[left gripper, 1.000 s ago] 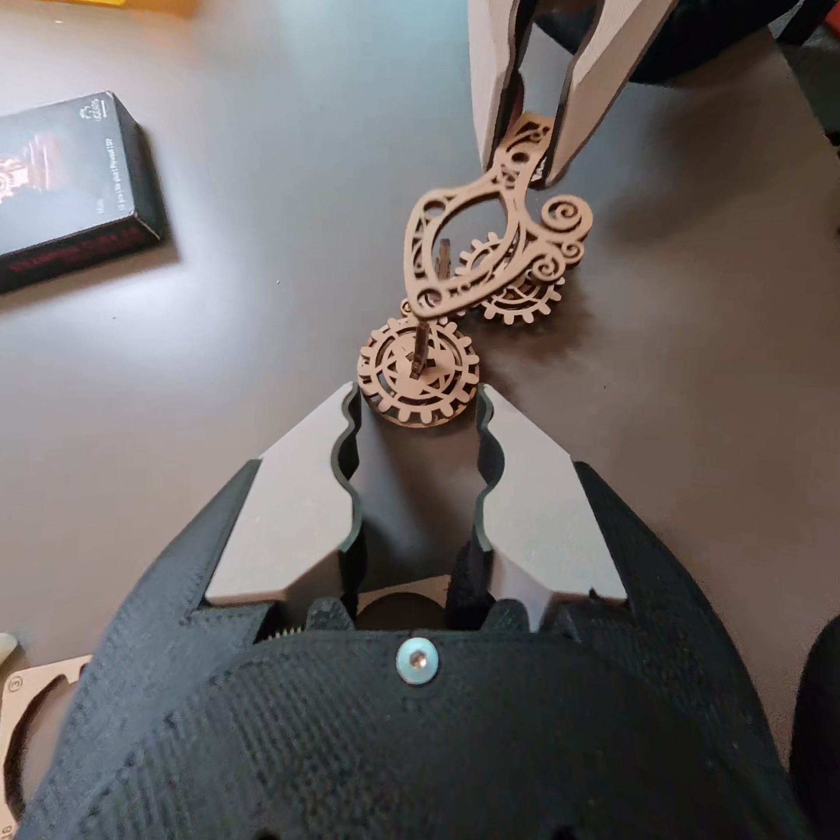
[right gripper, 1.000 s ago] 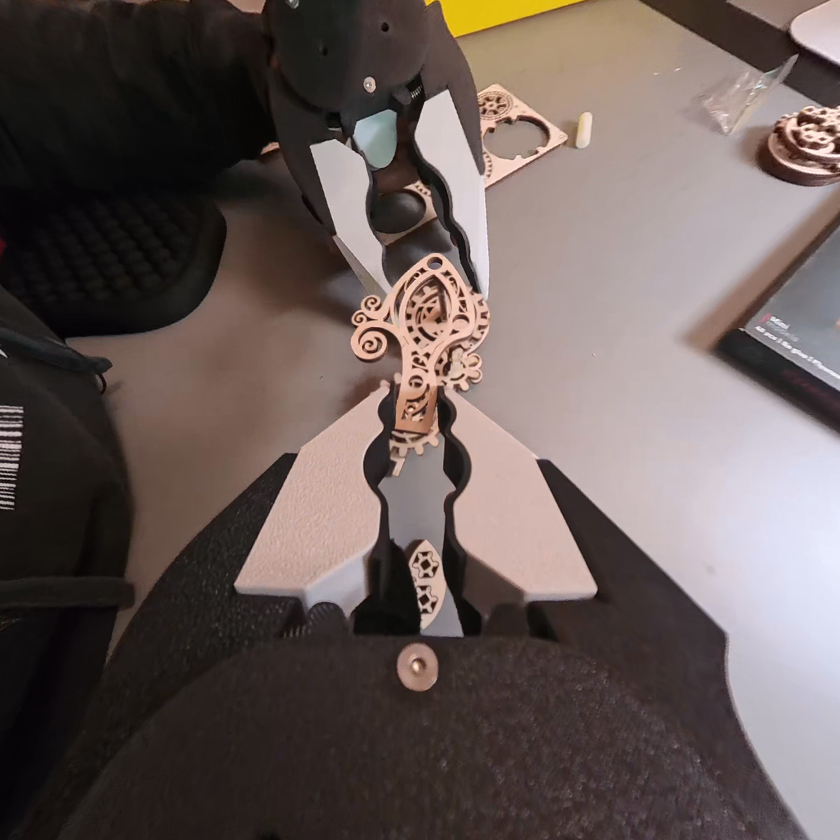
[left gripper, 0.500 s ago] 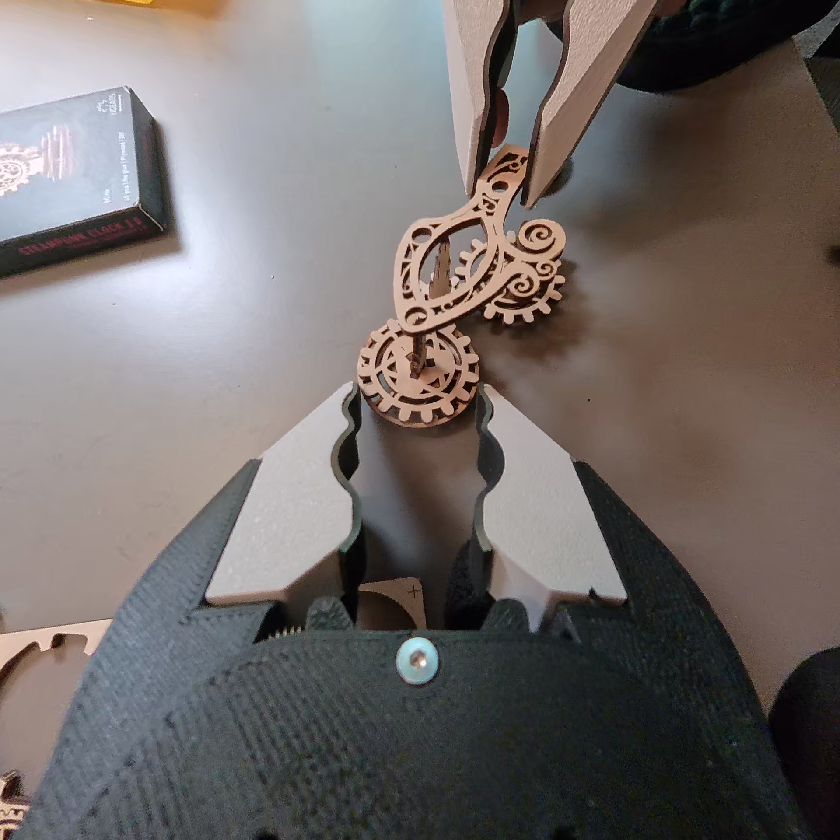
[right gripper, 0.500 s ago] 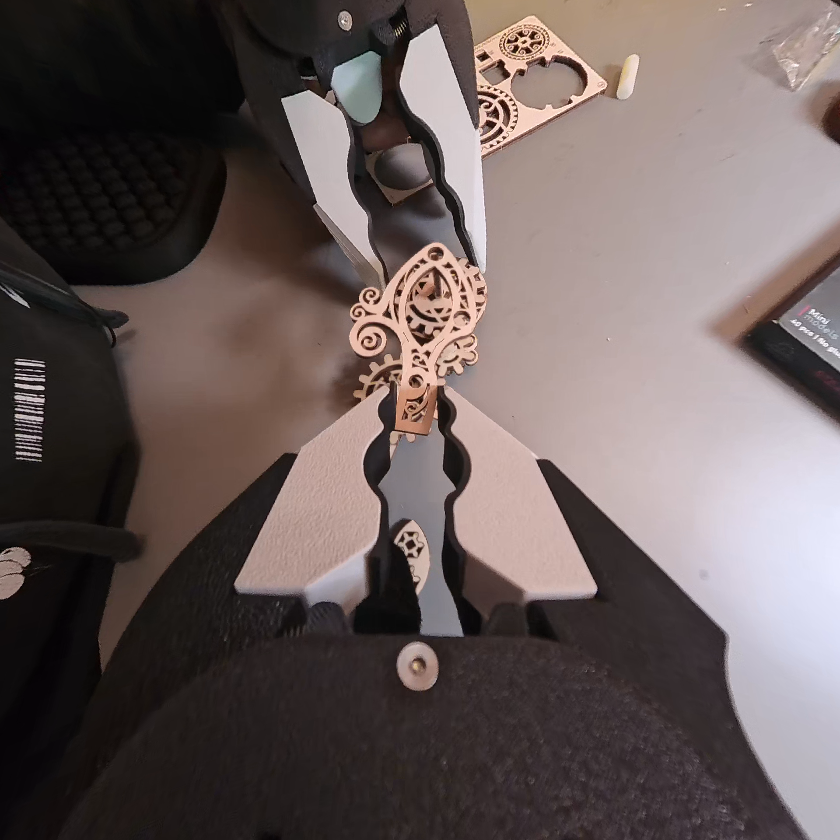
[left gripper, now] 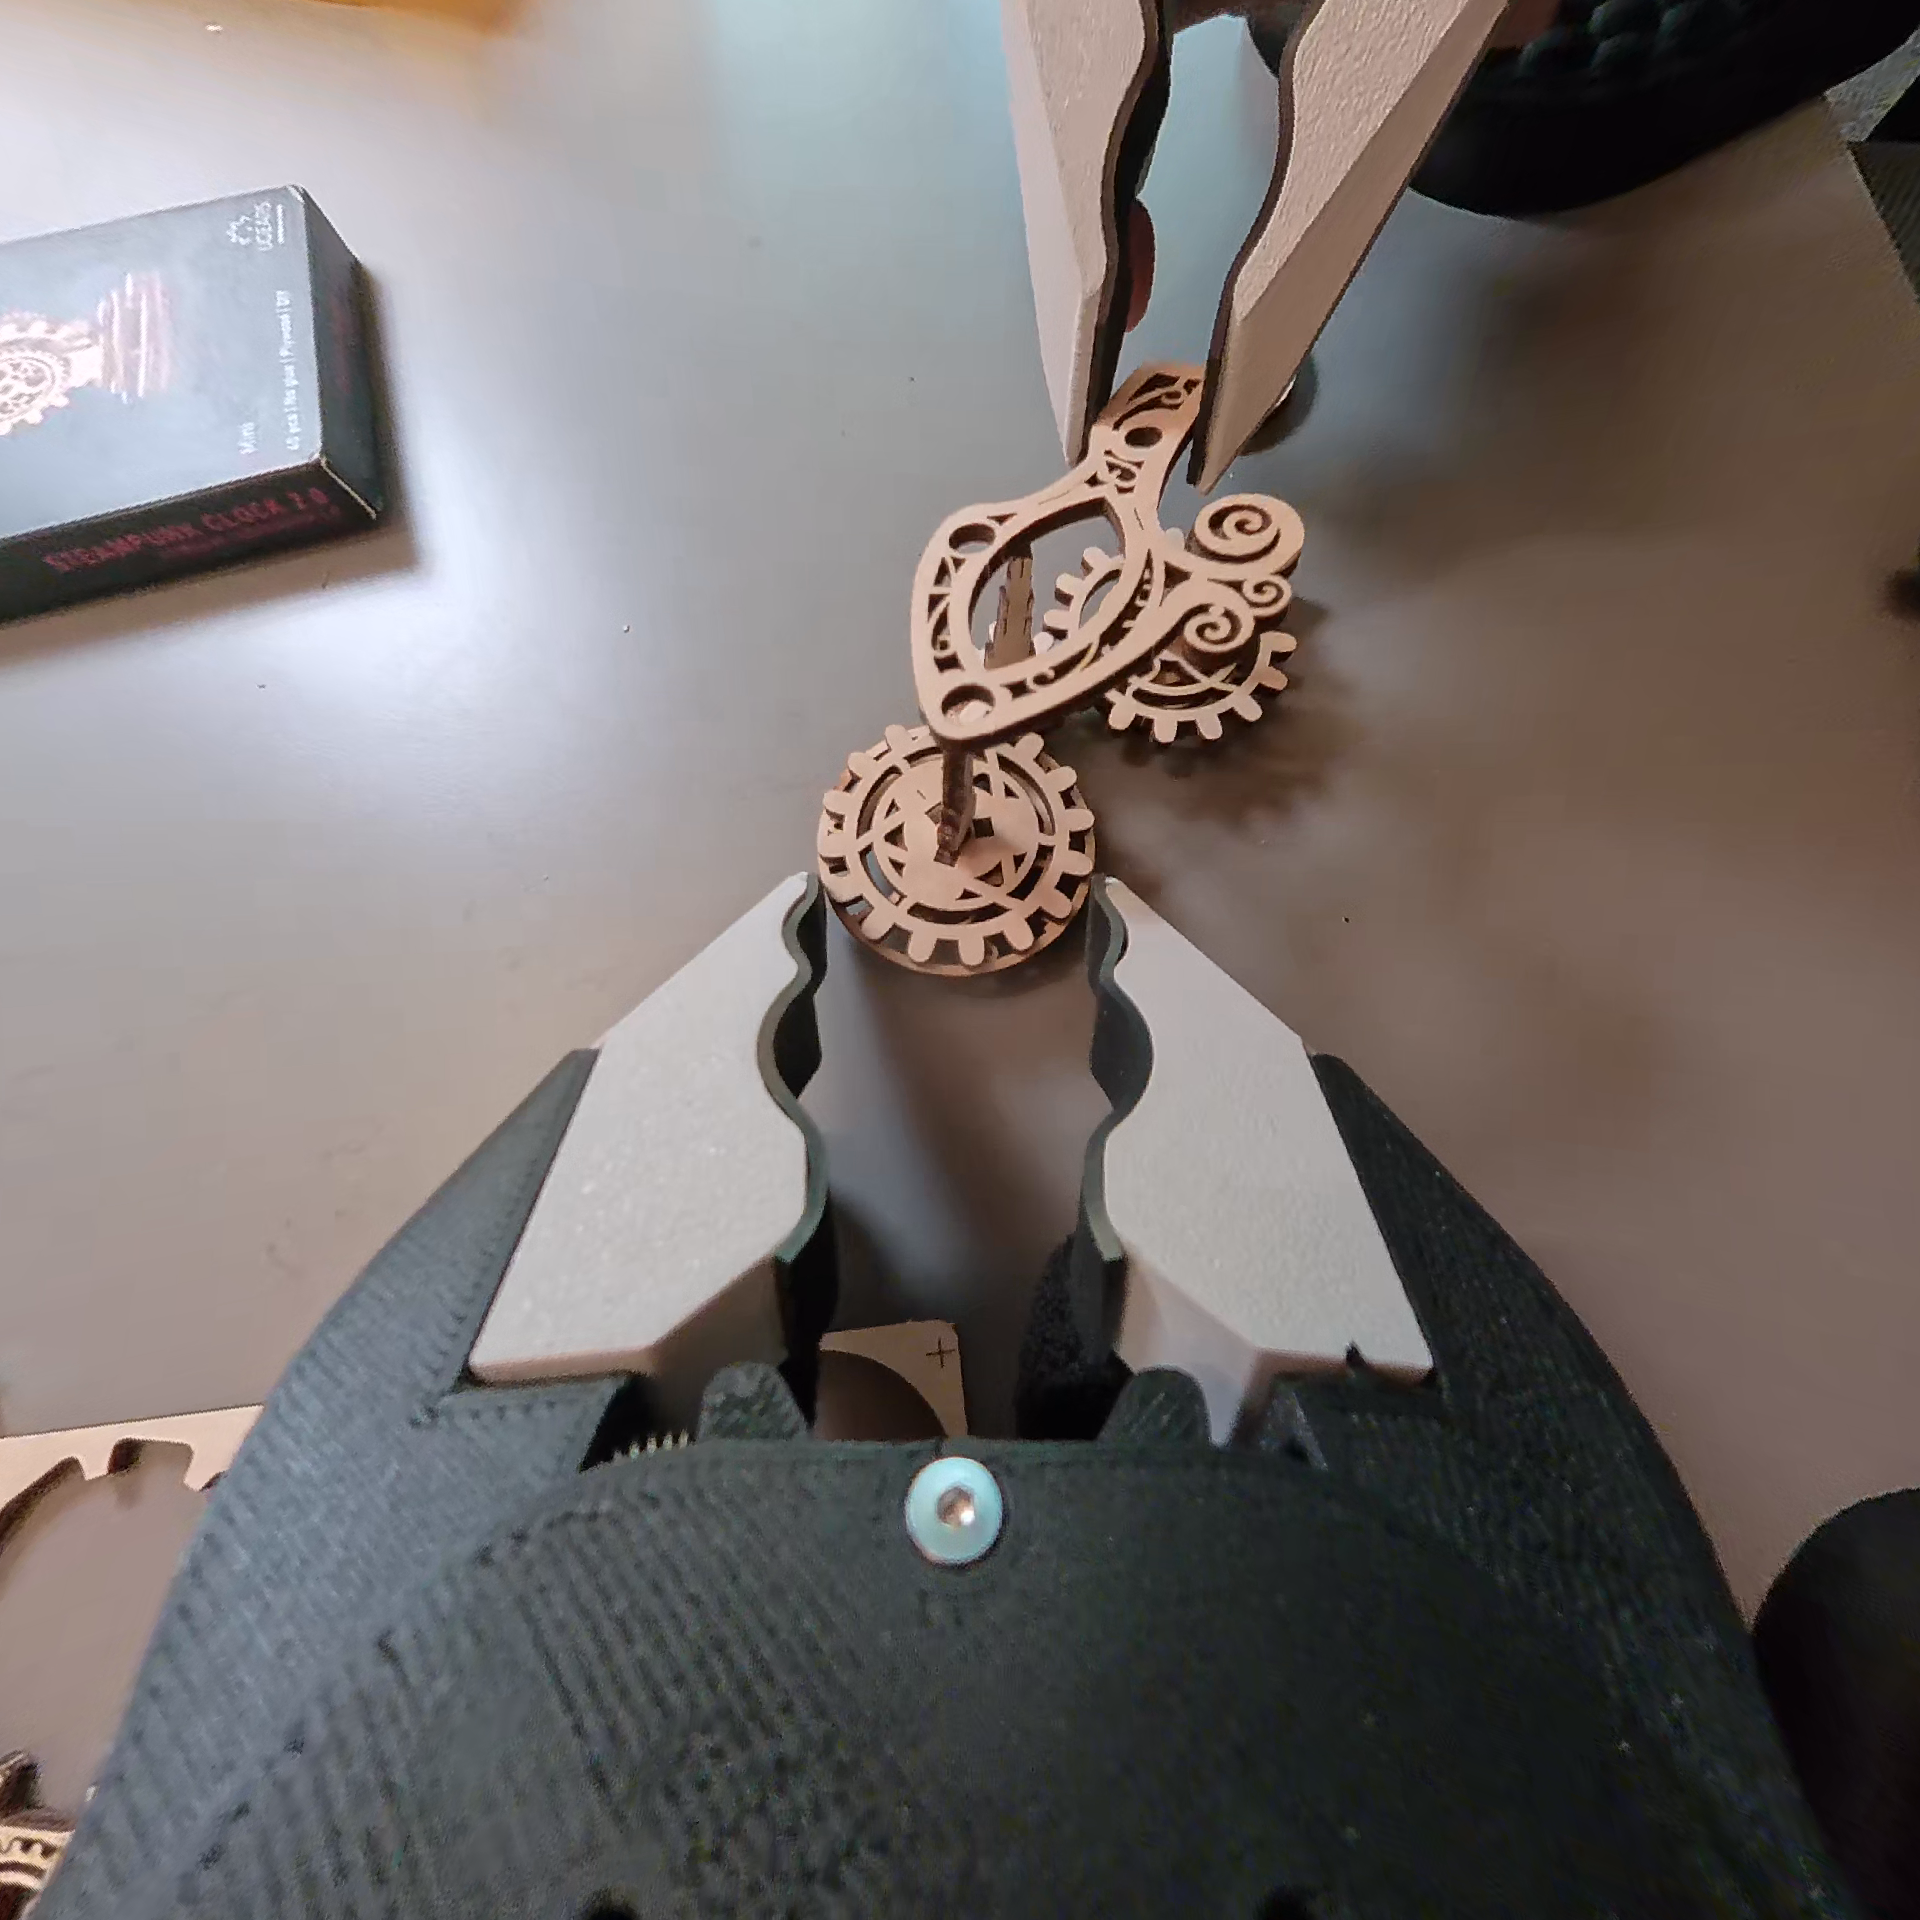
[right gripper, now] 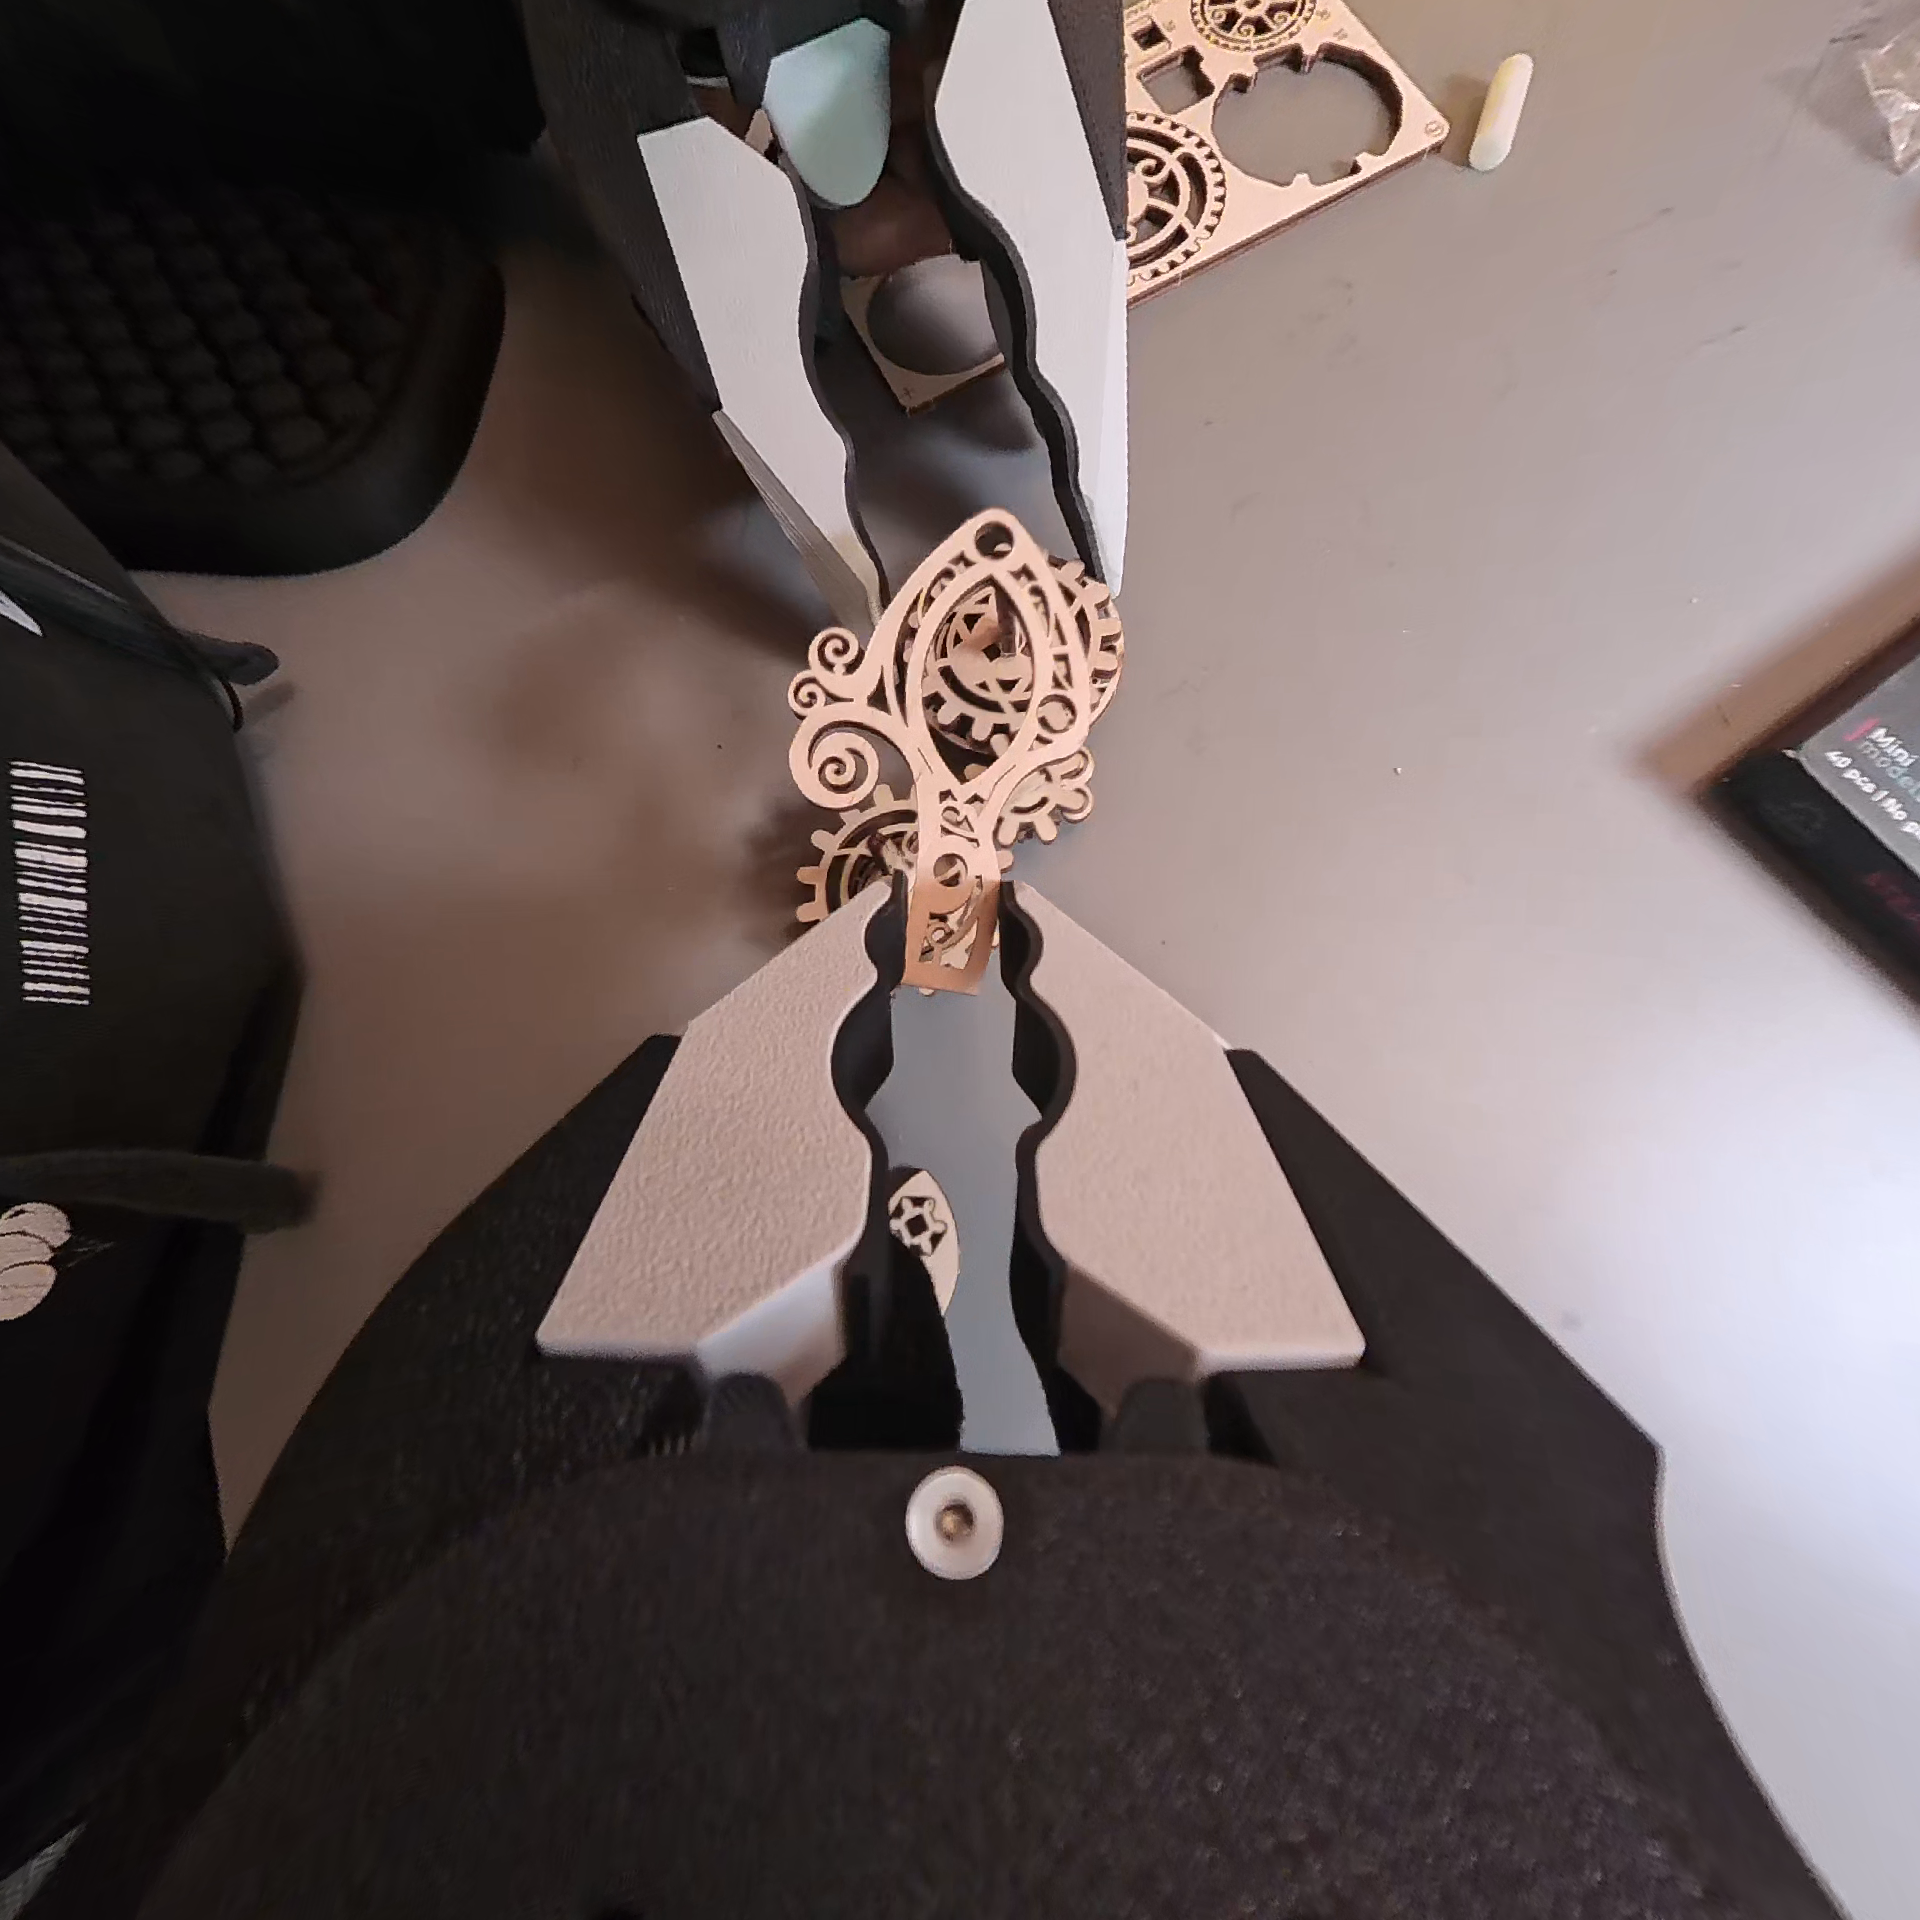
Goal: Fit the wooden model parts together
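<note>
A wooden gear (left gripper: 956,883) lies flat on the grey table with a dark peg (left gripper: 954,805) standing in its centre. My left gripper (left gripper: 956,914) grips this gear by its toothed rim. My right gripper (right gripper: 948,909) is shut on the stem of an openwork teardrop plate (right gripper: 966,707) and holds it tilted. The plate (left gripper: 1029,613) rests its pointed end with a hole on top of the peg. A second gear (left gripper: 1195,686) sits under the plate's swirl. In the left wrist view the right gripper (left gripper: 1143,457) comes in from the top.
A black box (left gripper: 177,416) lies at the left, also seen at the right of the right wrist view (right gripper: 1849,810). A punched wooden sheet (right gripper: 1247,156) and a white stick (right gripper: 1496,109) lie behind the left gripper. A black cushion (right gripper: 208,312) and a loose disc (right gripper: 920,1226) show. Across from one pair of fingers to the other is roughly 8 cm.
My right gripper has lowered the teardrop plate and drawn it toward the left gripper, so its pointed end has come down onto the peg. The left gripper has stayed on the gear.
</note>
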`<action>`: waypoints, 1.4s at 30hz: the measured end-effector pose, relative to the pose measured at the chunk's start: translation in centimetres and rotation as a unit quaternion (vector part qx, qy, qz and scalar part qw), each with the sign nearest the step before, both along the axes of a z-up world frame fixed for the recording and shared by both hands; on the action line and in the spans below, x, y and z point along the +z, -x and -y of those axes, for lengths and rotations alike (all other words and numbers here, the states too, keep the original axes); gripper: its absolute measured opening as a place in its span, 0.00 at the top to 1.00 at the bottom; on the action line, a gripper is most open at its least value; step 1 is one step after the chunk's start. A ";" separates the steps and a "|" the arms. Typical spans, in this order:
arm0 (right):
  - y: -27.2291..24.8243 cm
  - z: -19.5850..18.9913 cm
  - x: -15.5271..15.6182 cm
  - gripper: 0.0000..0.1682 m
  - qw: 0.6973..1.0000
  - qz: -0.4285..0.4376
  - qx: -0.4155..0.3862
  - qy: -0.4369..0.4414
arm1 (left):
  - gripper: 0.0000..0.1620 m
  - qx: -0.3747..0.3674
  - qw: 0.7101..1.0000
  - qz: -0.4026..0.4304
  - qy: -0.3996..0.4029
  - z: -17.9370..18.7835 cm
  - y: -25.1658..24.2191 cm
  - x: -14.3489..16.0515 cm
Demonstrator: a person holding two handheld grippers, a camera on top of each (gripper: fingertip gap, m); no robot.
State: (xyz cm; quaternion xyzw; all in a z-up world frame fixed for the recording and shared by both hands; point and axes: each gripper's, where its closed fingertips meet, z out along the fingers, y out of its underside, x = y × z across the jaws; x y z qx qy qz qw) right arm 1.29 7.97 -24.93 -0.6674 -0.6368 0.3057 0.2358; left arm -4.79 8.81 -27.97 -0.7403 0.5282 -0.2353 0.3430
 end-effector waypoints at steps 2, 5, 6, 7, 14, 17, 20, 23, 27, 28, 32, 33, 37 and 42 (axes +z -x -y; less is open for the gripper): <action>0.0 0.0 0.1 0.91 1.000 0.003 0.002 -0.003 | 0.70 0.000 1.000 0.000 0.000 0.1 0.0 0.1; -0.1 0.0 0.2 0.91 1.000 0.010 0.003 -0.005 | 0.70 -0.001 1.000 0.000 0.003 0.2 0.0 0.2; -0.1 0.1 0.2 0.91 1.000 0.012 0.004 -0.004 | 0.69 0.000 1.000 0.001 0.003 0.2 0.1 0.3; 0.0 0.2 0.2 0.91 1.000 0.013 0.005 -0.004 | 0.69 0.001 1.000 0.002 0.002 0.2 0.2 0.4; 0.1 0.0 0.3 0.91 1.000 0.014 -0.005 -0.008 | 0.74 0.000 0.999 0.048 0.005 0.0 0.4 2.7; 0.1 -0.1 0.3 0.91 1.000 0.016 -0.008 -0.008 | 0.77 -0.004 0.998 0.069 0.005 0.1 0.0 3.6; 0.2 -0.1 0.3 0.91 1.000 0.018 -0.009 -0.008 | 0.80 -0.005 0.996 0.084 0.004 0.0 -0.3 4.2; 0.2 -0.1 0.3 0.91 1.000 0.019 -0.010 -0.007 | 0.83 -0.011 0.996 0.083 0.004 0.1 -0.6 4.1; 0.2 0.0 0.1 0.91 1.000 0.020 -0.012 -0.006 | 0.85 -0.015 0.997 0.071 0.000 0.2 -0.8 3.5; 0.2 0.0 0.1 0.91 1.000 0.020 -0.013 -0.005 | 0.86 -0.015 0.997 0.070 0.000 0.2 -0.9 3.5; 0.1 -0.1 0.0 0.91 1.000 0.021 -0.017 -0.007 | 0.87 -0.011 0.998 0.069 -0.005 0.0 -0.8 3.6; 0.1 -0.1 0.0 0.91 1.000 0.021 -0.018 -0.005 | 0.86 -0.009 0.997 0.070 -0.008 -0.1 -0.7 3.7; 0.1 0.2 0.3 0.91 1.000 0.017 -0.016 -0.004 | 0.85 -0.012 0.996 0.090 -0.009 0.1 -0.7 4.8; 0.0 0.3 0.1 0.91 0.999 0.023 -0.027 -0.001 | 0.86 -0.017 0.997 0.080 -0.008 0.3 -0.9 4.2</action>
